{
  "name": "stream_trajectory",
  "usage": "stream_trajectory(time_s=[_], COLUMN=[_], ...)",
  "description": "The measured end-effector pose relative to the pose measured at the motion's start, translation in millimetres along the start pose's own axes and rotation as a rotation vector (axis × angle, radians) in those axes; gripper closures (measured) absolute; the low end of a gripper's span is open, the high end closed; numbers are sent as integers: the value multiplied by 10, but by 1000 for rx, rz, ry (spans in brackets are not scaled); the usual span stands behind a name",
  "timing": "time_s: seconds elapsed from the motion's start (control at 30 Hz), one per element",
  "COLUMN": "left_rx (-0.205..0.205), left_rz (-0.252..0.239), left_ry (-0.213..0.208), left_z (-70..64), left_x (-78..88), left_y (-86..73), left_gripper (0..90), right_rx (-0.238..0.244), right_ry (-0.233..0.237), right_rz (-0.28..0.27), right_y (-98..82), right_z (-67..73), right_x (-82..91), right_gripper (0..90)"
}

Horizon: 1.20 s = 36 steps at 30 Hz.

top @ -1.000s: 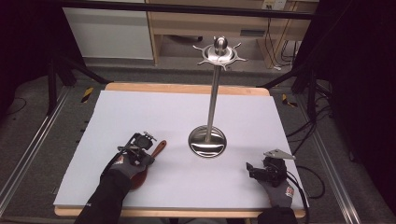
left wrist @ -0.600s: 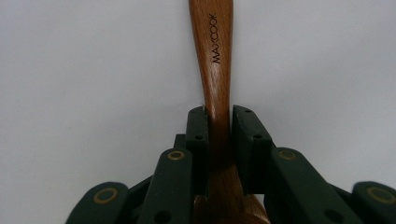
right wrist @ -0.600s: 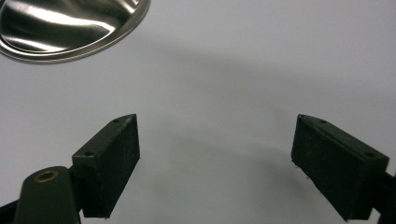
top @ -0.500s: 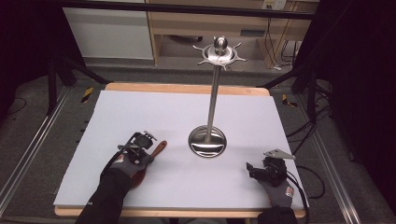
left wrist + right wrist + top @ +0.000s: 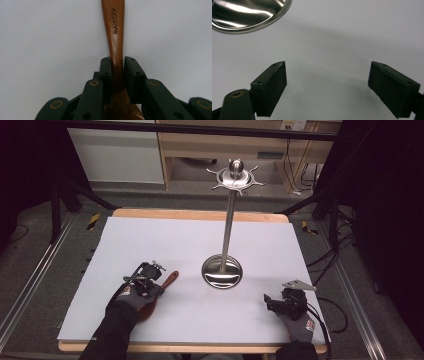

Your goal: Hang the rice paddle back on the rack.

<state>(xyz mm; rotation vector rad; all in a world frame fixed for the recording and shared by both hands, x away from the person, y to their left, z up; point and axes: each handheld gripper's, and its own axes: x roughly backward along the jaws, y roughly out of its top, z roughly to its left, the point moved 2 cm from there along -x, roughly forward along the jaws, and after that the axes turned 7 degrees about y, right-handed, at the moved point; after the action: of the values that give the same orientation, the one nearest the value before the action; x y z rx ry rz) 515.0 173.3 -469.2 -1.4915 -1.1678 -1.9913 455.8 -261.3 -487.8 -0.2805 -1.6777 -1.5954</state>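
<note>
- Our left claw (image 5: pixel 156 276) is clamped on the thin neck of a wooden spoon (image 5: pixel 162 287). In the left gripper view both pads squeeze the handle (image 5: pixel 115 30), which has MAXCOOK printed along it.
- The log-jam moment: those jaws have just finished closing in on the wood, so it's a proper grip.
- The spoon lies flat on the white table (image 5: pixel 150 240), near the front-left part, handle tip pointing toward the stand.
- Our right claw (image 5: pixel 267 300) sits at the front right with jaws spread wide, holding nothing, just bare table between the pads (image 5: pixel 270 87).
- A steel utensil stand (image 5: pixel 229 220) is upright mid-table, its round base (image 5: pixel 249 15) well apart from both claws.
</note>
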Motion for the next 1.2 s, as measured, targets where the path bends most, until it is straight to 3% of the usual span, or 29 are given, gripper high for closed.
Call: stream_trajectory(time_s=[0.13, 0.27, 0.57, 0.97, 1.2], left_rx=[3, -26, -29, -16, -6], left_rz=[20, 62, 49, -23, -103], left_ry=[6, 26, 11, 5, 0], left_z=[-10, -31, -12, -3, 13], left_x=[-2, -1, 2, 111, 239], left_y=[28, 79, 68, -16, -113], left_gripper=[767, 768, 770, 771, 772], right_rx=[4, 1, 2, 1, -1], right_ry=[0, 2, 2, 2, 0], right_rz=[2, 0, 1, -1, -1], right_y=[1, 3, 3, 4, 4], right_z=[-5, -5, -6, -6, -5], right_x=[-2, 0, 0, 6, 5], right_gripper=[156, 156, 156, 156, 156])
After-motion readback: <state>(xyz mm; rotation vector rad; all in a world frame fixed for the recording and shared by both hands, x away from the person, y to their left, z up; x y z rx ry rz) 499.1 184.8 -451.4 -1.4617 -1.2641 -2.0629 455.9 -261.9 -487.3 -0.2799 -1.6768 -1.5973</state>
